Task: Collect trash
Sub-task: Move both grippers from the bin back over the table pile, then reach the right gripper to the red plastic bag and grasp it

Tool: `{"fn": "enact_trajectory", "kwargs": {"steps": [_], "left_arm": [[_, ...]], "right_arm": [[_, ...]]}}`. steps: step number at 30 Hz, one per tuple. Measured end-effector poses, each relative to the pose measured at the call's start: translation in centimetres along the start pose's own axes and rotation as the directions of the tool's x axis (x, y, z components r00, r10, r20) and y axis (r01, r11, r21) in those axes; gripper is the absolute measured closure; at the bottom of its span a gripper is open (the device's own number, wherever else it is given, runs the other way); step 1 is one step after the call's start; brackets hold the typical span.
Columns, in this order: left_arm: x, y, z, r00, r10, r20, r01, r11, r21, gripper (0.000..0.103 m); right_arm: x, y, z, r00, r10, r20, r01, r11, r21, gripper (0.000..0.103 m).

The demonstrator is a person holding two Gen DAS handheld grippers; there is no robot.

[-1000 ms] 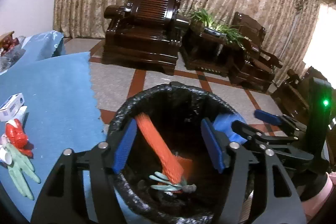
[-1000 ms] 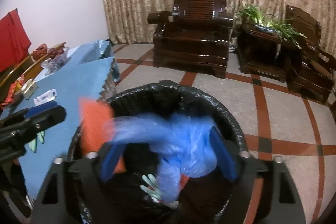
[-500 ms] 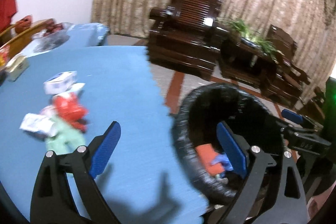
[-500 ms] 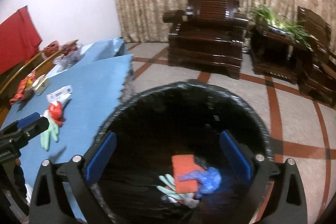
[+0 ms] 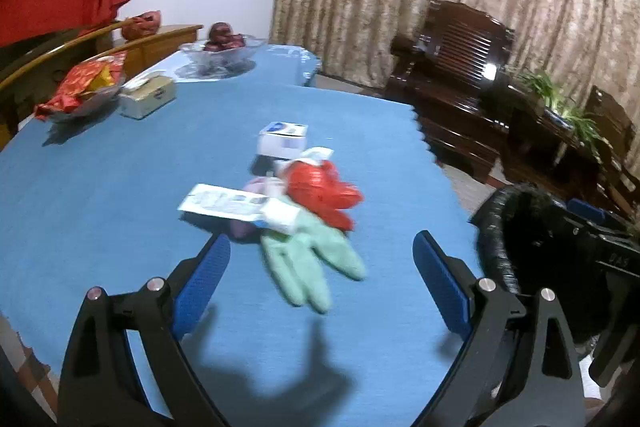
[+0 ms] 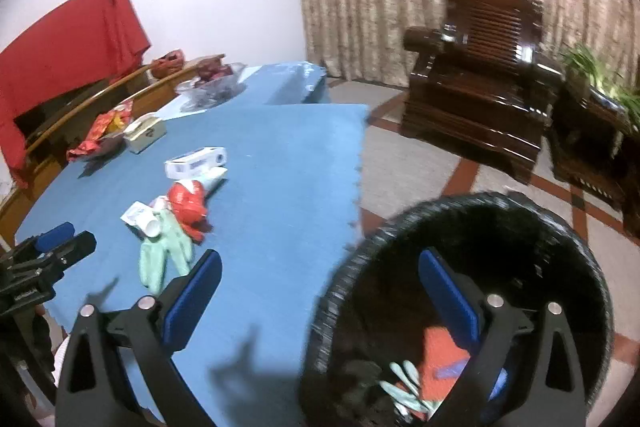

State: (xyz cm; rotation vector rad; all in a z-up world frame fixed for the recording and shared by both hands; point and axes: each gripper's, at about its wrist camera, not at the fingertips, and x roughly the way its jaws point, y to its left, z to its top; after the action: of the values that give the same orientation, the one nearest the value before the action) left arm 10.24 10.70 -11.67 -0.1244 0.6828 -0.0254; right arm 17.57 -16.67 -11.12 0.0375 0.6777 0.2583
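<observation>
Reaching for the next piece of trash seems to be the step in hand: the left gripper (image 5: 320, 267) hangs spread wide and empty above the blue table cover (image 5: 120, 187), and the green glove (image 5: 308, 263) lies just ahead, between its two blue pads. The glove touches a red wrapper (image 5: 320, 187) and a white packet (image 5: 228, 205), with a small white box (image 5: 283, 139) close behind them. To do this well, I think the gripper should come down low over the glove's palm, not its thin fingers, and close only on the glove so the packet is not dragged. The right gripper (image 6: 320, 291) is also spread and holds nothing, at the rim of the black-lined bin (image 6: 348, 267), where an orange piece (image 6: 440, 355) and another glove (image 6: 404, 387) already lie.
</observation>
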Motion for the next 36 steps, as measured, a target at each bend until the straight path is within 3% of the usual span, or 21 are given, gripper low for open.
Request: {"fn": "enact_trajectory", "kwargs": {"steps": [9,23,32,36], "left_arm": [[1.9,3.7,0.3,0.998,0.06,-0.013,-0.061,0.997,-0.042,0.013],[6.2,7.6,0.9,0.994,0.095,-0.053,-0.099,0.993,-0.071,0.016],[7.6,9.3,0.9,0.992,0.105,-0.072,-0.112,0.989,-0.101,0.019],[8.1,9.3,1.1,0.992,0.098,-0.081,-0.106,0.989,-0.103,0.019]], "right_arm": [[4.4,4.6,2.0,0.998,0.062,-0.006,-0.062,0.996,-0.069,0.006],[12.8,10.8,2.5,0.986,0.131,-0.103,-0.146,0.977,-0.156,0.015],[17.2,12.5,2.0,0.97,0.165,-0.181,-0.197,0.965,-0.175,0.034],[18.1,12.8,1.7,0.956,0.197,-0.217,-0.234,0.959,-0.162,0.058]]}}
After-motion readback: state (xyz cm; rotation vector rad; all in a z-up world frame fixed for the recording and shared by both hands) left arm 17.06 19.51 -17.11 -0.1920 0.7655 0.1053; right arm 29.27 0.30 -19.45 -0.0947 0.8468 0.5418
